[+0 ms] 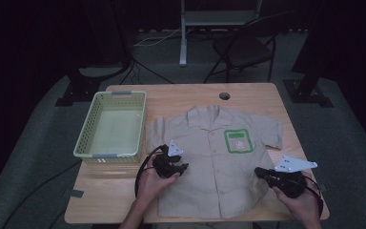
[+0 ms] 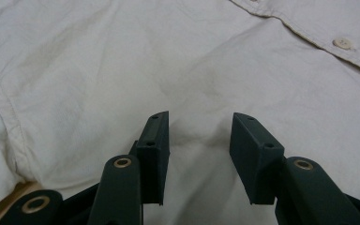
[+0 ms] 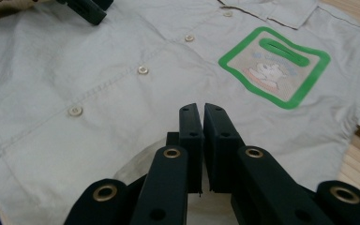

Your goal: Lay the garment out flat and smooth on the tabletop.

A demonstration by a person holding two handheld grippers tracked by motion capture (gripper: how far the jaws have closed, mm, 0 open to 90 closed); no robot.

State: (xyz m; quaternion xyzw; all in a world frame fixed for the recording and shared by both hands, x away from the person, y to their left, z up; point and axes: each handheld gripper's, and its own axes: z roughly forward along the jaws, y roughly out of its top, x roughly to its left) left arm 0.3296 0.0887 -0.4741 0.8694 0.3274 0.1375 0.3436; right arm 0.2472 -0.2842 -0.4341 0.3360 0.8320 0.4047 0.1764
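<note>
A beige short-sleeved shirt (image 1: 209,157) lies flat and face up on the wooden table (image 1: 109,200), its collar towards the far edge. A green-framed pocket patch (image 1: 238,141) sits on its chest. My left gripper (image 1: 183,168) rests over the shirt's left side, open, with bare cloth (image 2: 122,56) between its jaws (image 2: 200,117). My right gripper (image 1: 259,172) is at the shirt's lower right edge. Its jaws (image 3: 202,108) are pressed together on a fold of the shirt (image 3: 98,70). The patch (image 3: 274,65) lies ahead of them, and the left gripper (image 3: 86,9) shows farther off.
A pale green plastic basket (image 1: 88,121) stands on the table's left side, beside the shirt's sleeve. A round cable hole (image 1: 224,96) is at the far edge. A folding chair (image 1: 248,47) and stand legs are on the dark floor beyond.
</note>
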